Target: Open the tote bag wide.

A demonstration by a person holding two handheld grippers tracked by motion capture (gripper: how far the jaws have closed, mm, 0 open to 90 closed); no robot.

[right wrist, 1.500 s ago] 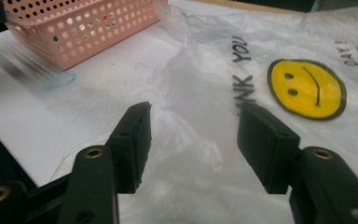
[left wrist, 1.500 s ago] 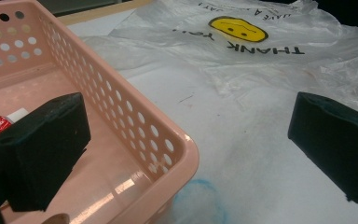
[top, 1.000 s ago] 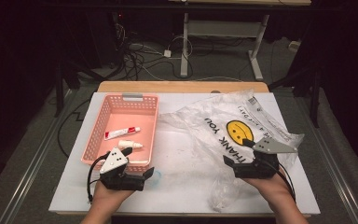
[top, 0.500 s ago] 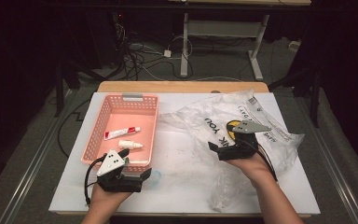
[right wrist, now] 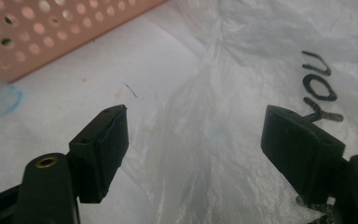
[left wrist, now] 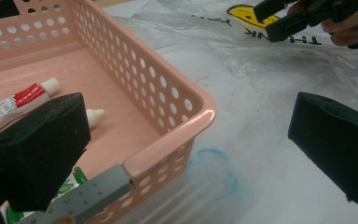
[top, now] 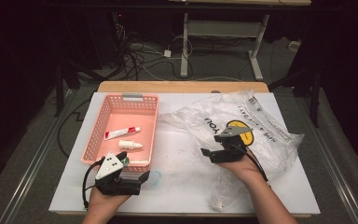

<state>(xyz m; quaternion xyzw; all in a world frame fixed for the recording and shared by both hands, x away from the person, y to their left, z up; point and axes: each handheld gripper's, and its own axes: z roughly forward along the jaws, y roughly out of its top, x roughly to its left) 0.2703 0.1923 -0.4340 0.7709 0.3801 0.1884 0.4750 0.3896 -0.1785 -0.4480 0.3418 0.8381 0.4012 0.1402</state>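
Observation:
A crinkled clear plastic bag [top: 261, 123] with a yellow smiley and black lettering lies on the right half of the white table. My right gripper [top: 206, 153] points left over the bag's left edge. In the right gripper view the right gripper [right wrist: 196, 130] has a fold of the bag [right wrist: 261, 56] between its jaws. They have just been closing but stand apart from the film, so it is open. My left gripper [top: 142, 176] rests at the pink basket's [top: 121, 100] front right corner, open, with its jaws astride the rim [left wrist: 177, 107].
In the basket lie a red and white tube [top: 122, 133], a small white bottle [top: 130, 145] and something green [left wrist: 74, 182] at the front wall. A clear piece with a blue ring [top: 154, 177] sits on the table beside that corner. Cables and table legs stand beyond the far edge.
My right gripper has travelled left and down across the bag, from its right side to its left edge, and its jaws have narrowed. The left gripper has stayed put.

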